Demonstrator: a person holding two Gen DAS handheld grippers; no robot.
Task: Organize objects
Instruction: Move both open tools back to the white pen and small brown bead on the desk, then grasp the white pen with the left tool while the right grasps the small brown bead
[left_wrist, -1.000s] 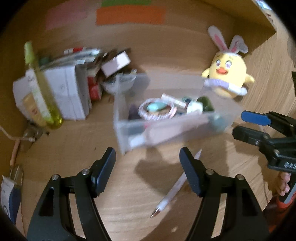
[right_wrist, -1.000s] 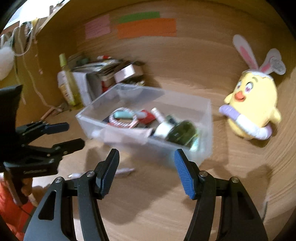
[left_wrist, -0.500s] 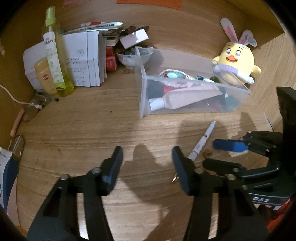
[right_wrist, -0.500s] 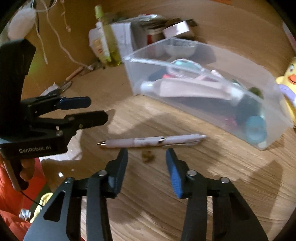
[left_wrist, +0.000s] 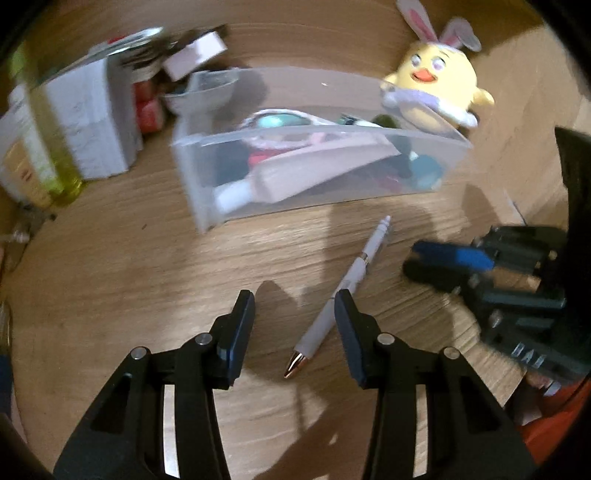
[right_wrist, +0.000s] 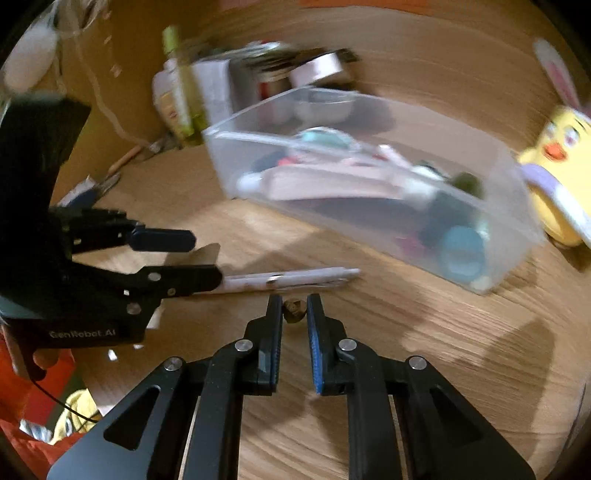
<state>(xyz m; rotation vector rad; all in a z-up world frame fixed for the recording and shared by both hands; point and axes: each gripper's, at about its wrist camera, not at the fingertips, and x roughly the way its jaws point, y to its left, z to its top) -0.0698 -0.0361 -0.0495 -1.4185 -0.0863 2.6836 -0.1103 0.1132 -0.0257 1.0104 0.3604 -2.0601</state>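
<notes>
Left gripper (left_wrist: 294, 308): jaws closing, straddling white ballpoint pen (left_wrist: 341, 291) | Right gripper (right_wrist: 294, 306): clamped on small brown lump (right_wrist: 293, 310)

A yellow plush chick (right_wrist: 554, 170) with rabbit ears sat on the wooden tabletop (right_wrist: 443, 350), far ahead and to the right of the right claw (right_wrist: 294, 310). Far ahead to its left stood a yellow-green bottle (right_wrist: 181, 88), upright beside blurred white boxes (right_wrist: 218, 88). A small bowl (right_wrist: 321, 105) lay straight ahead, beyond them. A white cable (right_wrist: 110, 110) hung further left.
</notes>
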